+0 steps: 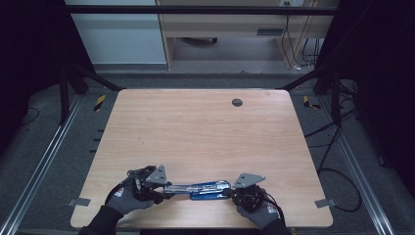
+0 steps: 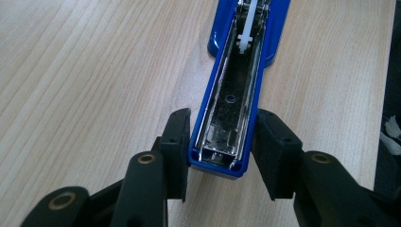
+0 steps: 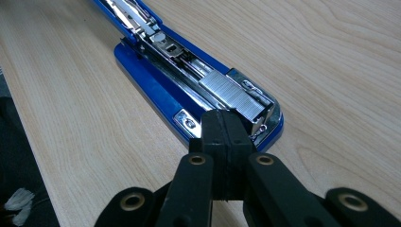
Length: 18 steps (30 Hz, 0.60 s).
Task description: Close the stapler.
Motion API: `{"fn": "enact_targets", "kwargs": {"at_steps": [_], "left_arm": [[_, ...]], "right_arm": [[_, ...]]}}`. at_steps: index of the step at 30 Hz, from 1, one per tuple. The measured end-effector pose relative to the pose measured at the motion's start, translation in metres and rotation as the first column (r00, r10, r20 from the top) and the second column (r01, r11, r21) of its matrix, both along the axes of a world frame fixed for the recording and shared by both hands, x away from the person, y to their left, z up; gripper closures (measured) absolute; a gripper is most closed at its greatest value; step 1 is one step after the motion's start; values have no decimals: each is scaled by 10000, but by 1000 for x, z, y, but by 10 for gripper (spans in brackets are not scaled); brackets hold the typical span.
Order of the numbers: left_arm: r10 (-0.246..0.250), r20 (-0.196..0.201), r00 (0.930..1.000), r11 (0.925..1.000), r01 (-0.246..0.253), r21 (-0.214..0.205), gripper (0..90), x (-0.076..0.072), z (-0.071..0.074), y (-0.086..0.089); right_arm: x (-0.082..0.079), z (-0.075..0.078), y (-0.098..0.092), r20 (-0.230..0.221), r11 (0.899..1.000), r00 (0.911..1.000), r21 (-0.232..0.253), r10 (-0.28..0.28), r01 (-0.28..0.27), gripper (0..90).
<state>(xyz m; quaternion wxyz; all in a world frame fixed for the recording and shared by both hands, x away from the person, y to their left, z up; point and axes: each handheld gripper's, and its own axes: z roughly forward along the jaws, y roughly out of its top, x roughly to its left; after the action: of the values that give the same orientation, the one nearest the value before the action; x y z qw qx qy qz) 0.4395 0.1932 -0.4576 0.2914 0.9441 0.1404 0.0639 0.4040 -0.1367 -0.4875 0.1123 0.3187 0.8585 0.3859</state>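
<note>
High view: a blue stapler (image 1: 203, 188) lies swung open near the front edge of the table (image 1: 195, 127), stretched out between the 2 hands. The left gripper (image 1: 164, 188) is at its left end & the right gripper (image 1: 230, 192) at its right end. A small dark hole cover (image 1: 237, 102) sits far off at the back, so nothing's in the way.

Left gripper view: the jaws stand on both sides of the flipped-up top arm (image 2: 231, 118) of the stapler. The left pad touches its blue side; the right pad is v. close, but I can't tell if it presses. So it looks like a loose hold, not a tight squeeze.

Right gripper view: the jaws are closed tight together w/ nothing between. Their tip sits right at the front end of the tray, just by the row of staples (image 3: 236, 97). The blue base (image 3: 151, 90) lies flat on the wood.

I think the job is loading staples & they're already in. Next move, prob: pull the right tip back out of the way, then swing the top arm over & down till it clicks. Watch the base doesn't slide
</note>
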Motion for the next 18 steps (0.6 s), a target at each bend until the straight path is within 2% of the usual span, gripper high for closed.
{"fn": "enact_targets", "kwargs": {"at_steps": [5,13,18], "left_arm": [[-46,-64,10000,10000,46,-69,592,1,3,0],[-104,-81,9999,9999,104,51,594,2,6,-1],[-127,-86,9999,9999,126,-77,595,2,10,-1]], "right_arm": [[0,0,0,10,10000,10000,24,3,-3,900],[0,0,0,12,10000,10000,8,18,-18,900],[0,0,0,19,10000,10000,4,25,-25,900]]}}
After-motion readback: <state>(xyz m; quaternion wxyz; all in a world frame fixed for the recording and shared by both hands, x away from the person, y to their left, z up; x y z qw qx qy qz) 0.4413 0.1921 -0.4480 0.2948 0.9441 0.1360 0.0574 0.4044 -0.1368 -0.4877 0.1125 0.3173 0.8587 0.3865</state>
